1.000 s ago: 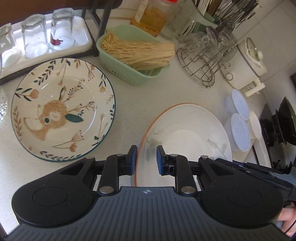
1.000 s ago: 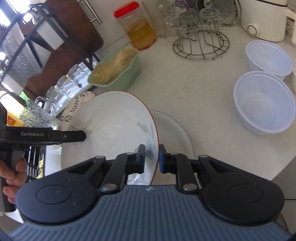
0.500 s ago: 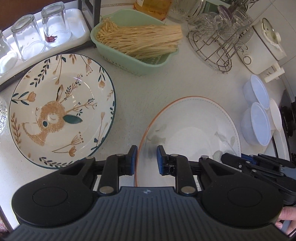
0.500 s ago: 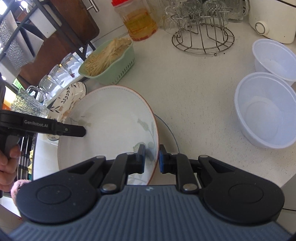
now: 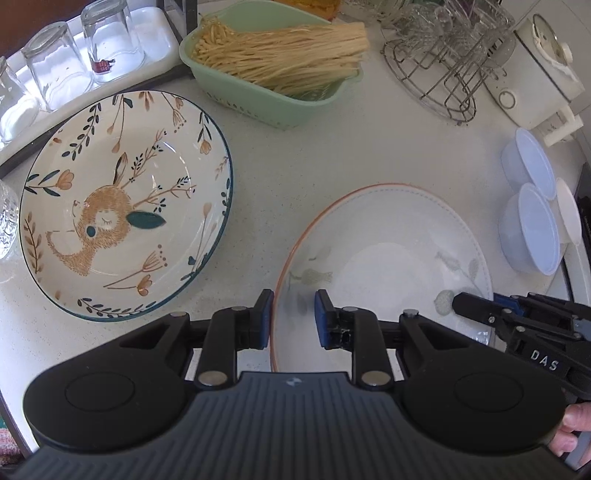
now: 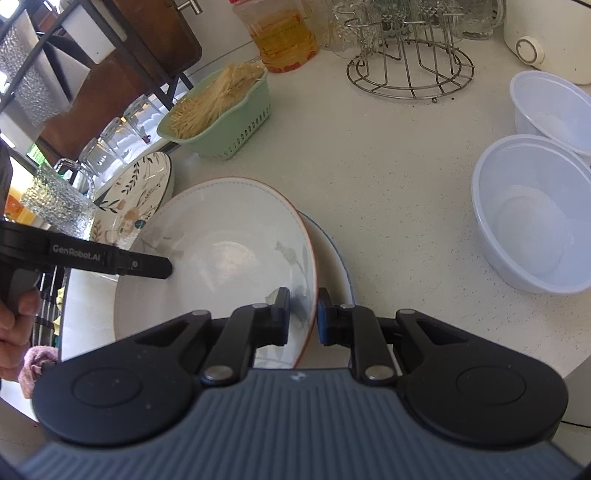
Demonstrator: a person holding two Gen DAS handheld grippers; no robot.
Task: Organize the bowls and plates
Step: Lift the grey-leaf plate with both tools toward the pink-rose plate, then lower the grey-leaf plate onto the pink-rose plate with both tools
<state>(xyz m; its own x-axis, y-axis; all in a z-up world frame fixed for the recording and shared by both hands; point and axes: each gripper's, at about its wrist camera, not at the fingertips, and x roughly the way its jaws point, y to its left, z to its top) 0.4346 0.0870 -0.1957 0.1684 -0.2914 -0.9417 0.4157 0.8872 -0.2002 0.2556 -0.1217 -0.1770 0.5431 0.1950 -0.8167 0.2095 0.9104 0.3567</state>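
A white plate with an orange rim [image 5: 391, 266] [image 6: 221, 266] is held by both grippers. My left gripper [image 5: 293, 317] is shut on its left rim; my right gripper [image 6: 303, 314] is shut on its right rim. The plate is tilted above another white plate with a blue rim [image 6: 332, 254] on the counter. A deer-pattern plate [image 5: 122, 203] [image 6: 136, 188] lies to the left on the counter. Two clear plastic bowls [image 6: 532, 214] [image 5: 532, 229] stand at the right.
A green basket of noodles [image 5: 273, 66] and a wire glass rack [image 5: 439, 81] stand at the back. Upturned glasses [image 5: 55, 62] sit on a white tray at back left. A white appliance [image 5: 543, 70] is at the back right. An oil jar [image 6: 280, 33] stands behind the basket.
Both grippers have carried the orange-rimmed plate lower and flatter; the views have come closer to the counter. The grip is unchanged.
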